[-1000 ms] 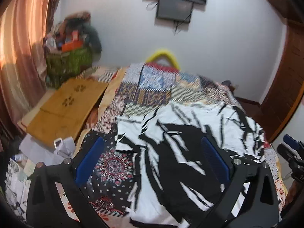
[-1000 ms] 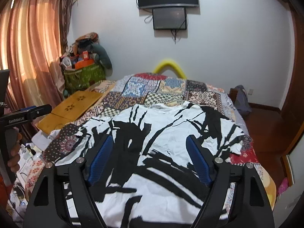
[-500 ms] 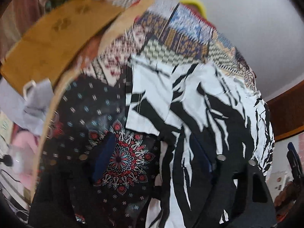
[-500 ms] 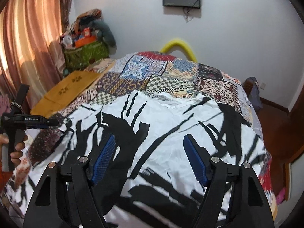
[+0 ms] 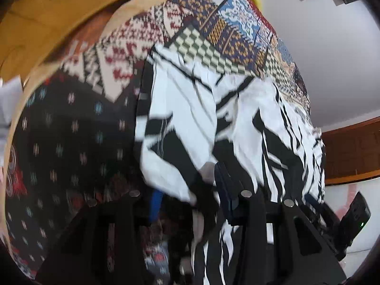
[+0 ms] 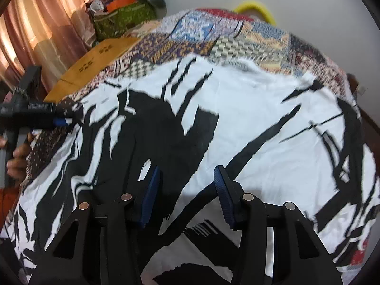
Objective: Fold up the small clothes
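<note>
Left wrist: left gripper (image 5: 190,197) fingers straddling shirt (image 5: 190,123) sleeve edge, clamp unclear. Right gripper (image 6: 185,190) fingers apart above shirt body. First fold starting; next, close and lift.

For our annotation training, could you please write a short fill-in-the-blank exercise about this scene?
1. The shirt lies spread on a patchwork ____.
2. Its print is black and ____.
3. The right gripper has its jaws ____.
4. Cloth sits between the fingers of the ____ gripper.

Missing words: bedspread; white; open; left
</note>
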{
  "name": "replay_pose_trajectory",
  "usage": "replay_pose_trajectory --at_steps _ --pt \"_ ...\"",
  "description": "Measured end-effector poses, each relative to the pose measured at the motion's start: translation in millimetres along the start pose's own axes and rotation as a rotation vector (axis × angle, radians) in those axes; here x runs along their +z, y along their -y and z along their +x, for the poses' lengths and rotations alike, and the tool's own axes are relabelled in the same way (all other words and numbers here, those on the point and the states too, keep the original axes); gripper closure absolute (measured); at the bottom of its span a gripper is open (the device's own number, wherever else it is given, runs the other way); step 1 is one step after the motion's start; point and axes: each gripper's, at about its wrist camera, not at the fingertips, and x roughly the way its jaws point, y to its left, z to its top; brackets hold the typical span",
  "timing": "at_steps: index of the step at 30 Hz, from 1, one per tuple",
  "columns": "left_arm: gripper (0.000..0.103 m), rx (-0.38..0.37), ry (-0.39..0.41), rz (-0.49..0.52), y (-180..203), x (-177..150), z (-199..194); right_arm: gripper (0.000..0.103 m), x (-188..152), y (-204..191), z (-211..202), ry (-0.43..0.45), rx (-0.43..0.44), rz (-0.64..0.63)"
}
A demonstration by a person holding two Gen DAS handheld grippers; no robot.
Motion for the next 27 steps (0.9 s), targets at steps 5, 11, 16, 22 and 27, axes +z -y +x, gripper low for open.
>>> replay_pose_trajectory --at_steps 5,11,16,22,27 --pt "0.067 0.048 0.054 0.051 8.2 22.4 8.8 0.059 -5.4 4.3 5.3 -0.018 0.013 -0.005" --pt "0.096 0.191 0.132 0.19 38.8 30.5 8.0 0.059 -4.4 8.1 0.8 -0.026 0.027 0.008" --pt "0.097 0.273 0.262 0.407 95.7 9.8 -16.4 0.059 -4.0 9.6 -6.0 -0.021 0.019 0.022" --pt "0.097 0.149 0.156 0.506 142.3 -24.7 -1.1 0.059 -3.1 11.4 -31.9 0.029 -0.005 0.034" --pt "0.097 0.111 -0.015 0.471 136.7 -36.4 35.9 0.059 -3.3 9.5 -51.0 0.053 -0.019 0.034"
